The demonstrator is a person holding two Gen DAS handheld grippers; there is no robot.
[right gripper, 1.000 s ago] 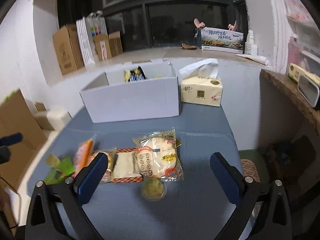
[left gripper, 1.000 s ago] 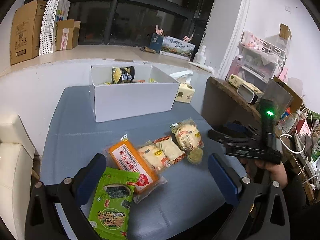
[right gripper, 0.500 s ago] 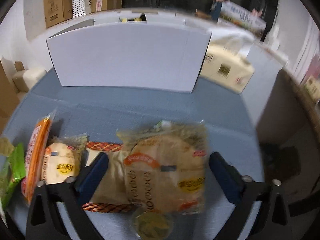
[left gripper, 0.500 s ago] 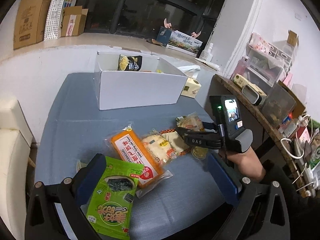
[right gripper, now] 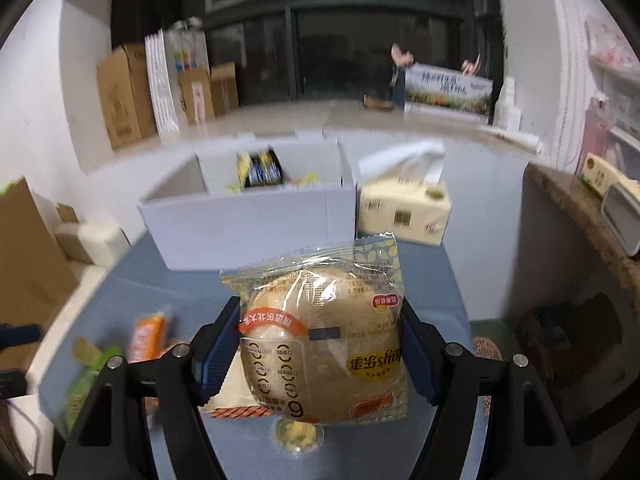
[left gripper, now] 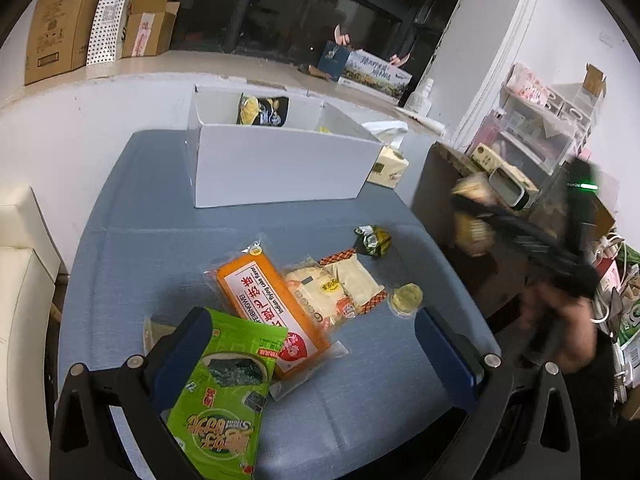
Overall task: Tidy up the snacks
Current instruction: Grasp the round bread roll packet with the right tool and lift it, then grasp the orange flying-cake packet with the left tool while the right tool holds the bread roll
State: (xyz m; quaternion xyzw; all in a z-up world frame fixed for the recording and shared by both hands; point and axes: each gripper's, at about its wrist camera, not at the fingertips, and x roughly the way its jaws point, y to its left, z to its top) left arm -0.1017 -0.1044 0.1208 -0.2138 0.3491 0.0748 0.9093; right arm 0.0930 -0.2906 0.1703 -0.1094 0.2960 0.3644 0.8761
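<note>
Fingers point(right gripper: 218, 344) — clamped on bread packet point(right gripper: 324, 340)

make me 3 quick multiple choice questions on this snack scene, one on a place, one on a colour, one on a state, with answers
1. Where is the black and yellow snack pack?
A. inside the white box
B. on the tissue pack
C. under the green seaweed packet

2. What colour is the long flat pack beside the seaweed packet?
A. blue
B. orange
C. purple

3. What is the right gripper doing?
A. open with nothing in it
B. resting inside the box
C. shut on the bun packet

Answers:
1 A: it stands against the box's back wall.
2 B: its wrapper is orange with a white label.
3 C: both blue pads press the packet's sides, lifted off the table.
</note>
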